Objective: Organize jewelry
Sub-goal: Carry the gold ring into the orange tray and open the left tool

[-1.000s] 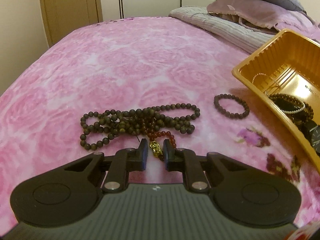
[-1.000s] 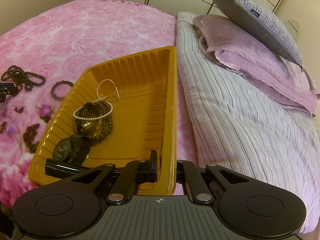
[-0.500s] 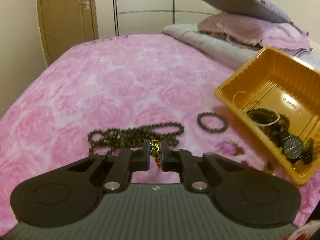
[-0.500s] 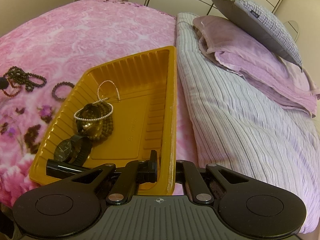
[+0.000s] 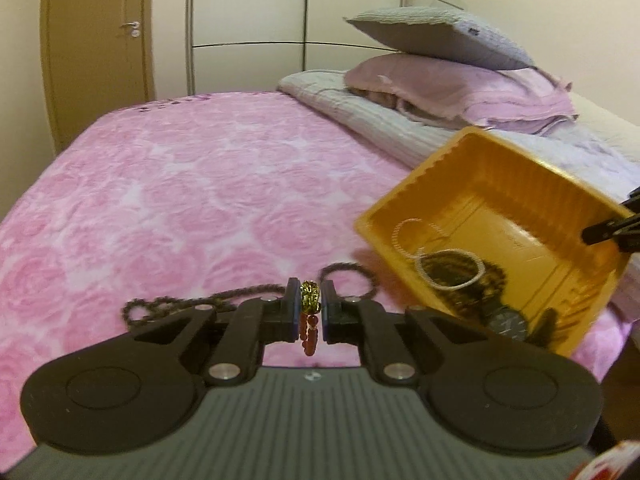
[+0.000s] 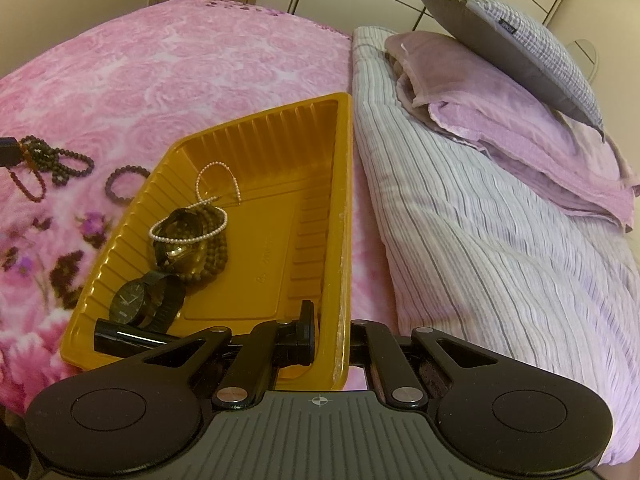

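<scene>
Between the left claw's pads: a red bead bracelet (image 5: 309, 330) with a gold charm (image 5: 310, 302), the charm pinched, the red beads hanging below it clear of the bed.
Left gripper (image 5: 311, 304): nearly closed, clamped on that charm; it hangs above the pink blanket (image 5: 180, 200), just left of the tray.
Same bracelet, right wrist view: a red loop (image 6: 26, 190) dangling at the far left edge beside the dark tip of the left gripper (image 6: 8, 152).
Long dark bead strand (image 5: 180, 304): heaped on the blanket just beyond the left claw; seen also as loops (image 6: 60, 160) from the right.
Small dark bead bracelet (image 6: 126, 182): flat on the blanket, between the long strand and the tray, close to the tray's left wall but apart from it.
Orange tray (image 6: 256, 140): on the bed beside a striped quilt (image 6: 460, 220), ribbed walls.
Tray contents: a pearl strand (image 6: 218, 184), a pearl bracelet (image 6: 188, 228) lying over brown beads (image 6: 212, 260), a black watch (image 6: 132, 300), a black tube (image 6: 132, 338) at the near end.
Right gripper (image 6: 332, 336): fully closed on the tray's right wall, one finger inside the tray, the other outside.
Beyond: a lilac pillow (image 6: 500, 120) with a grey cushion (image 6: 508, 40) leaning on top; a wardrobe (image 5: 288, 20) and a door (image 5: 100, 48) behind the bed.
</scene>
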The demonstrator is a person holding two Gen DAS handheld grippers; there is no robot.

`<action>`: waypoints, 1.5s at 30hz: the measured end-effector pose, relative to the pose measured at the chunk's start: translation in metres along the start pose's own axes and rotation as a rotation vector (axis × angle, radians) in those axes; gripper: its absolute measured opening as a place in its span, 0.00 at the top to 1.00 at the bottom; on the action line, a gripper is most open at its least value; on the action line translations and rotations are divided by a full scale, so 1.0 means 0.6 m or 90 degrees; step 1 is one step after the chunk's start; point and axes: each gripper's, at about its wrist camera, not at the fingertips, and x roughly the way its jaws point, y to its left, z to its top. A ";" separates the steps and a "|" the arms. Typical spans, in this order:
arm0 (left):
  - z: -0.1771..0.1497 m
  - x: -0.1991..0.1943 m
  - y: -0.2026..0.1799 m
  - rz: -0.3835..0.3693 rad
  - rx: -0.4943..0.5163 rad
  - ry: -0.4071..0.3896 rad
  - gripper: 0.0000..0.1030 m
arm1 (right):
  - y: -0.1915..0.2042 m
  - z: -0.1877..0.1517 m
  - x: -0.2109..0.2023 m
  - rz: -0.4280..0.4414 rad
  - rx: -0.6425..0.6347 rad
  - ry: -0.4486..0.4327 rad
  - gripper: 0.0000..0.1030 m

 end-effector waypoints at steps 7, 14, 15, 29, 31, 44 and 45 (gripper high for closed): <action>0.020 0.013 -0.058 -0.104 -0.001 -0.003 0.92 | 0.000 0.000 0.000 0.001 0.001 -0.001 0.94; 0.042 0.030 -0.133 -0.191 0.024 -0.002 0.92 | -0.001 -0.001 0.000 0.002 0.003 -0.001 0.94; 0.044 0.033 -0.142 -0.200 0.028 -0.001 0.92 | -0.001 -0.001 0.000 0.003 0.003 -0.002 0.94; 0.038 0.073 -0.205 -0.251 0.071 0.034 0.92 | -0.006 -0.002 0.002 0.008 0.007 -0.001 0.94; 0.037 0.075 -0.208 -0.253 0.073 0.036 0.92 | -0.007 -0.002 0.002 0.008 0.007 0.000 0.94; 0.042 0.078 -0.229 -0.274 0.080 0.032 0.91 | -0.007 -0.003 0.002 0.011 0.012 -0.002 0.94; 0.039 0.081 -0.230 -0.274 0.082 0.037 0.91 | -0.006 -0.003 0.002 0.011 0.012 -0.001 0.94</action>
